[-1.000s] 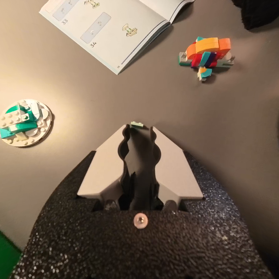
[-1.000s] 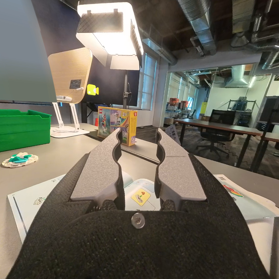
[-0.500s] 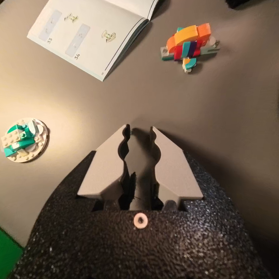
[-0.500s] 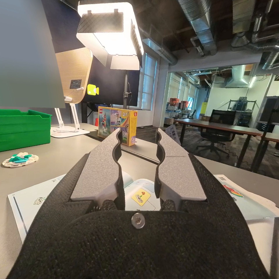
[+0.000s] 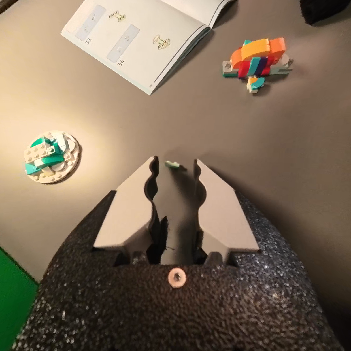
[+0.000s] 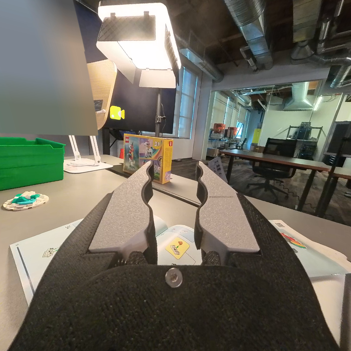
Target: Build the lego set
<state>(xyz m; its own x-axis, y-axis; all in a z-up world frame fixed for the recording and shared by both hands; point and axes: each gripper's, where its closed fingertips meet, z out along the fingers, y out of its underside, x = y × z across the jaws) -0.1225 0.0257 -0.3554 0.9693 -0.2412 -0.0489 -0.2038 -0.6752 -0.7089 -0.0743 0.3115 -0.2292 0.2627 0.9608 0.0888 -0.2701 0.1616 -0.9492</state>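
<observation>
My left gripper (image 5: 175, 162) is open above the grey table, and a small pale green lego piece (image 5: 172, 164) lies on the table between its fingertips. A round white base with teal and white bricks (image 5: 51, 160) sits to the left and also shows in the right wrist view (image 6: 25, 200). A colourful orange, red and teal build (image 5: 256, 58) lies at the far right. My right gripper (image 6: 174, 165) is open and empty, held above the open instruction booklet (image 6: 176, 247).
The open instruction booklet (image 5: 136, 41) lies at the far side of the table. A green bin (image 6: 28, 161) stands at the left, with its corner in the left wrist view (image 5: 13, 281). A yellow lego box (image 6: 147, 157), a lamp stand (image 6: 83, 163) and a light panel (image 6: 138, 51) stand behind. About 30 cm separates my left fingertips from my right.
My left gripper has opened wider and the small pale green piece now lies free on the table between its tips. The right gripper has not moved.
</observation>
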